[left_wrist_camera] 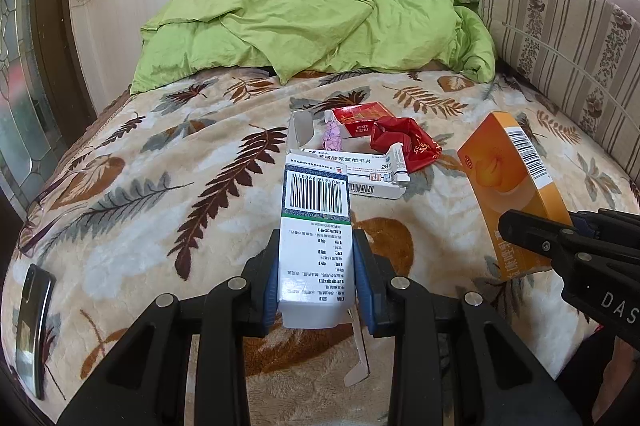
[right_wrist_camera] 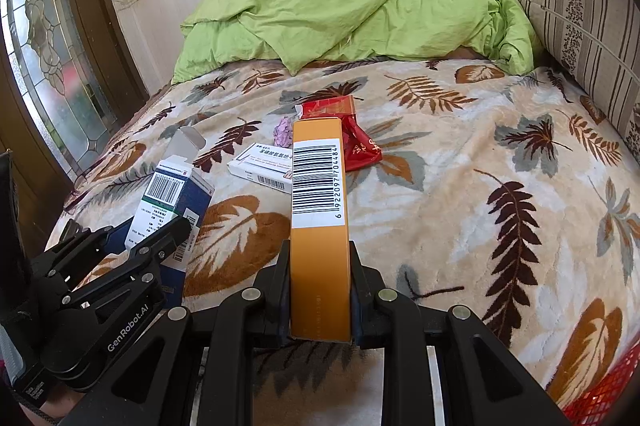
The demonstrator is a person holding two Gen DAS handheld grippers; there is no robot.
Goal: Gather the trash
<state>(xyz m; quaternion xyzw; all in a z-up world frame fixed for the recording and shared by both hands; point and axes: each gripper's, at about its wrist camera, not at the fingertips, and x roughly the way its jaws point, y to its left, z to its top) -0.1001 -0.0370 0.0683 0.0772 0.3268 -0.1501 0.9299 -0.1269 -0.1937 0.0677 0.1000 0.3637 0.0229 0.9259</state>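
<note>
My left gripper (left_wrist_camera: 318,278) is shut on a white and blue medicine box (left_wrist_camera: 316,226) with a barcode, held above the bed; the same box (right_wrist_camera: 168,202) shows at the left of the right wrist view. My right gripper (right_wrist_camera: 320,290) is shut on an orange box (right_wrist_camera: 318,222), which also appears at the right of the left wrist view (left_wrist_camera: 512,186). On the leaf-patterned blanket (left_wrist_camera: 200,166) lie a flat white medicine box (left_wrist_camera: 360,170), a small white tube (left_wrist_camera: 400,166), a red cigarette pack (left_wrist_camera: 360,118), a crumpled red wrapper (left_wrist_camera: 404,142) and a purple wad (left_wrist_camera: 333,138).
A green duvet (left_wrist_camera: 300,26) is bunched at the far end of the bed. A striped cushion (left_wrist_camera: 568,66) lines the right side. A dark phone (left_wrist_camera: 34,322) lies near the bed's left edge. A red mesh basket (right_wrist_camera: 600,394) shows at the lower right.
</note>
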